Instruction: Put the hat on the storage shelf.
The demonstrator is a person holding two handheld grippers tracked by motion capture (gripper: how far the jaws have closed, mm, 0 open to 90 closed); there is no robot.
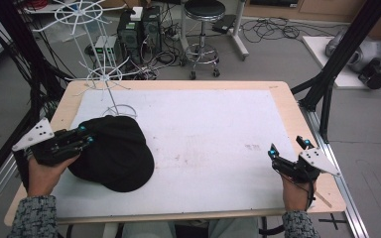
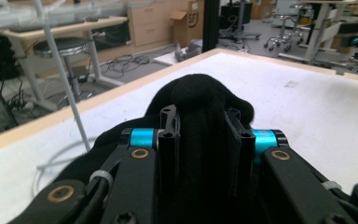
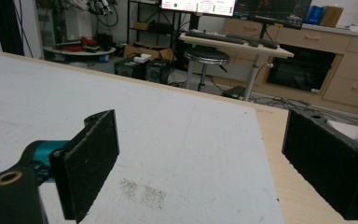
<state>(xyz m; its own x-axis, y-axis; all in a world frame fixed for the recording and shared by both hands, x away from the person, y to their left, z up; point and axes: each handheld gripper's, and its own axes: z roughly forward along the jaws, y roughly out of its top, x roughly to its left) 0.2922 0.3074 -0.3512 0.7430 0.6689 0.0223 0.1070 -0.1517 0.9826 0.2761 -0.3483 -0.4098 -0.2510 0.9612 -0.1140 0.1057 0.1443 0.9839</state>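
Note:
A black cap (image 1: 116, 151) lies on the white mat at the table's left side. My left gripper (image 1: 85, 135) comes in from the left and is shut on the cap's near edge. In the left gripper view a fold of the black cap (image 2: 200, 100) bulges up between the two jaws, which pinch it. My right gripper (image 1: 288, 147) rests near the table's right front corner, far from the cap. Its jaws stand wide apart with nothing between them, and one black pad (image 3: 93, 156) shows at the left of the right gripper view.
A white wire rack (image 1: 104, 74) with spoked rings stands on the mat's back left corner, just behind the cap. The white mat (image 1: 213, 129) covers most of the wooden table. Stools, cables and computer boxes sit on the floor beyond.

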